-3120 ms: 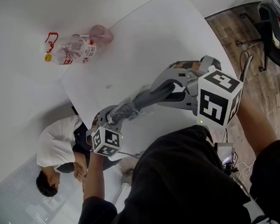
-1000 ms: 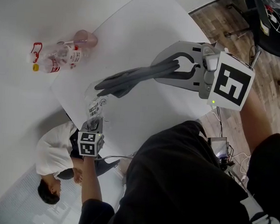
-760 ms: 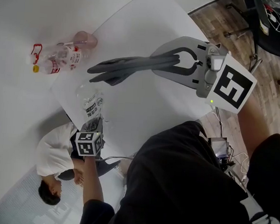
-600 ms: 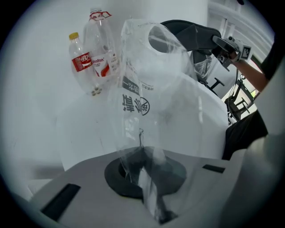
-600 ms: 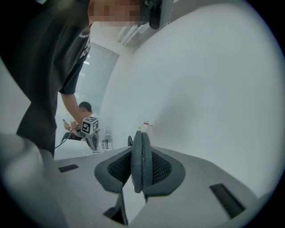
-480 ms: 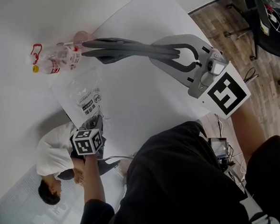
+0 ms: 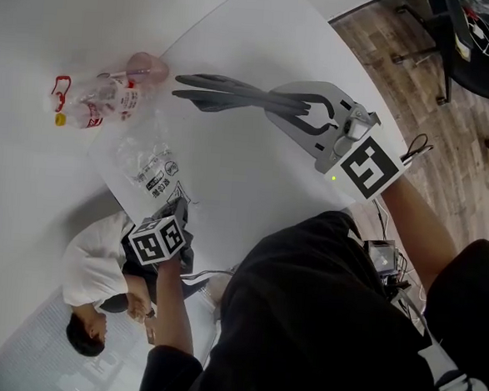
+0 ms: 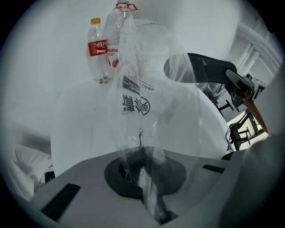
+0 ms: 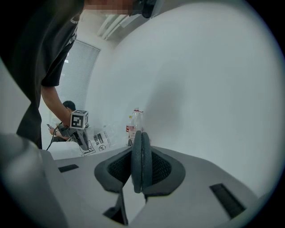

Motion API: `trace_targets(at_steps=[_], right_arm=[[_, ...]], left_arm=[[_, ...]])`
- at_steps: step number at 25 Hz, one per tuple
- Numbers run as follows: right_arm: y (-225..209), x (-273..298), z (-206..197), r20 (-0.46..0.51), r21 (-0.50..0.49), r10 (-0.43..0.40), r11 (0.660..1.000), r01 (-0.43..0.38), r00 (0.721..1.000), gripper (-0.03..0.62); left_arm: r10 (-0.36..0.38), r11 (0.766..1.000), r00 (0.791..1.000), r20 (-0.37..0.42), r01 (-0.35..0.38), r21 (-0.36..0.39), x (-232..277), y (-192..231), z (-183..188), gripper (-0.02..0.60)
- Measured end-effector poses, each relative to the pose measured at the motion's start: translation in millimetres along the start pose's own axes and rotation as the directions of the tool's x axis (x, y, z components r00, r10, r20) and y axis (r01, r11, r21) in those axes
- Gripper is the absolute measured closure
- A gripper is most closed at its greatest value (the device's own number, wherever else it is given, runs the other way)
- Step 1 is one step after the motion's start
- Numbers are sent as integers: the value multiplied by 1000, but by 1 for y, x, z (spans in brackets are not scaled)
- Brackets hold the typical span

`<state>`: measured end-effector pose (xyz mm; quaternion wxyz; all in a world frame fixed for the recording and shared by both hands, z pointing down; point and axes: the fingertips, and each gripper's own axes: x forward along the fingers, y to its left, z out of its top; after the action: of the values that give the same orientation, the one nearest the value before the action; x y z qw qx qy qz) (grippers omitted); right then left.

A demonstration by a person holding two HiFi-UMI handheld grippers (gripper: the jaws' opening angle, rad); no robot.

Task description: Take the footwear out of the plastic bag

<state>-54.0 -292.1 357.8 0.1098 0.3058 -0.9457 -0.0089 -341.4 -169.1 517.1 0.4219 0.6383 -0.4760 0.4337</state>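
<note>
The left gripper (image 8: 143, 176), at the lower left of the head view, has its jaws pressed fully together on the bottom edge of the clear plastic bag (image 8: 142, 102), which rises crumpled and printed from the pinch toward the bottles (image 7: 101, 97) at the upper left. The right gripper (image 9: 141, 171), at centre right, is closed to a narrow gap on the dark grey footwear (image 7: 226, 93): two flat soles pressed face to face, clamped edge-on and stretching leftward across the upper middle above the white table (image 7: 254, 183), outside the bag.
</note>
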Motion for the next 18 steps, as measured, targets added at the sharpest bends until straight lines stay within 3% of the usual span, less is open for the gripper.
trace_targets(at_steps=[7,18], right_arm=[[14,1,-20,-31,17,17,1000,-17,999,517],[21,3,-18,-27,14,27,1000,-27,999,517]], left_arm=[[-21,1000,1000,-3,21,-20,11,-16,-9,558],[-26,999,1000,8,26,-20,12,-16,-11,558]])
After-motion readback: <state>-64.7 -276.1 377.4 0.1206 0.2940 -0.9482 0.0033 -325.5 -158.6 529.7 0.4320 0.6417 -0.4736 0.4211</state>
